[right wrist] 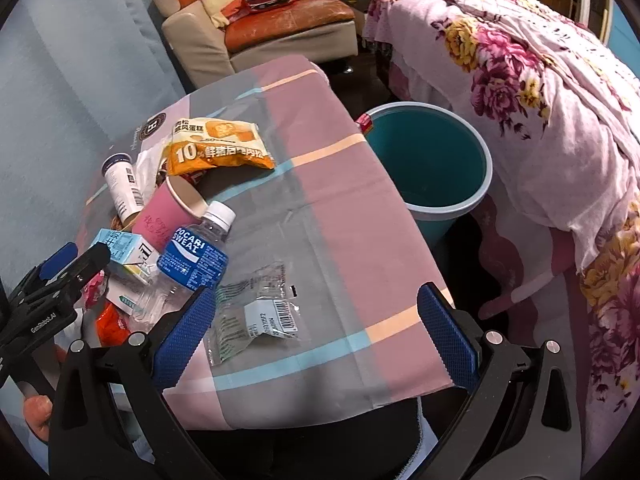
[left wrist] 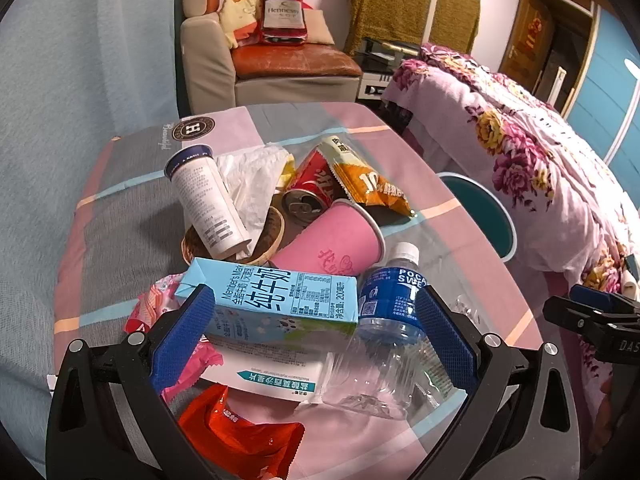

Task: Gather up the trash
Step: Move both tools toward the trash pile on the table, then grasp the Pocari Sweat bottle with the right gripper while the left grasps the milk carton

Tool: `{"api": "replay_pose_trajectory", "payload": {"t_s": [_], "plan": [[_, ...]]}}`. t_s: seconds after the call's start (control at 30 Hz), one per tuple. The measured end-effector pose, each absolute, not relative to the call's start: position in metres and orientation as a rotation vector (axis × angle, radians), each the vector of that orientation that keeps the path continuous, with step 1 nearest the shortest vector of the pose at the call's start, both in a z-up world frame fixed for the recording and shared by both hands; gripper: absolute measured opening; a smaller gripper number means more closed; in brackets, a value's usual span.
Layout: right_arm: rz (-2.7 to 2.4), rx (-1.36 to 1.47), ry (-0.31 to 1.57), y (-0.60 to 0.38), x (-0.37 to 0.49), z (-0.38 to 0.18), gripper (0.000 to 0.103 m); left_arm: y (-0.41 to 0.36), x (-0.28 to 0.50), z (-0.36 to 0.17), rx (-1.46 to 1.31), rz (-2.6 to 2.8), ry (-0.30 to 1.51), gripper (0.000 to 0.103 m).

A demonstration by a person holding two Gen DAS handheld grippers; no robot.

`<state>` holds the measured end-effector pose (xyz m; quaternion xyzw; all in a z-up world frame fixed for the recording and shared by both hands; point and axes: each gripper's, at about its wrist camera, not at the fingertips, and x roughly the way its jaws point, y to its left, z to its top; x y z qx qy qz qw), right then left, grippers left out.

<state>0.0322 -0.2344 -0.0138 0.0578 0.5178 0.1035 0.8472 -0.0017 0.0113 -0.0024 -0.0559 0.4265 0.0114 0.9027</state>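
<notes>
Trash lies piled on the cloth-covered table. My left gripper is open, its blue pads either side of a blue milk carton and an empty Pocari Sweat bottle, without touching them. Behind lie a pink paper cup, a red can, an orange snack bag, a white tube, a tissue and red wrappers. My right gripper is open above a clear plastic wrapper. The teal bin stands beside the table's right edge.
A bed with a floral cover runs along the right, close behind the bin. An armchair holding a large bottle-shaped cushion stands beyond the table. A blue curtain hangs at the left. My left gripper shows in the right wrist view.
</notes>
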Motion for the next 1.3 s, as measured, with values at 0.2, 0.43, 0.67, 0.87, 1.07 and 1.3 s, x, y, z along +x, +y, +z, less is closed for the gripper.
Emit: {"api": "replay_pose_trajectory", "payload": {"t_s": [0.2, 0.43, 0.67, 0.87, 1.07, 1.3], "plan": [[0.214, 0.114, 1.107, -0.23, 0.033, -0.016, 0.097, 0.012, -0.003, -0.002, -0.116, 0.021, 0.882, 0.1], [0.221, 0.106, 1.13, -0.223, 0.035, -0.017, 0.097, 0.015, -0.006, -0.003, -0.096, 0.001, 0.88, 0.1], [0.292, 0.147, 1.18, -0.206, 0.038, -0.02, 0.097, 0.036, -0.007, -0.007, -0.051, -0.027, 0.894, 0.1], [0.407, 0.205, 1.258, -0.177, 0.045, -0.026, 0.095, 0.061, -0.008, -0.016, 0.011, -0.042, 0.914, 0.1], [0.493, 0.263, 1.367, -0.14, 0.062, -0.044, 0.068, 0.079, -0.01, -0.025, 0.049, -0.054, 0.923, 0.1], [0.481, 0.312, 1.452, -0.118, 0.075, -0.068, 0.068, 0.092, -0.004, -0.03, 0.092, -0.111, 0.95, 0.1]]}}
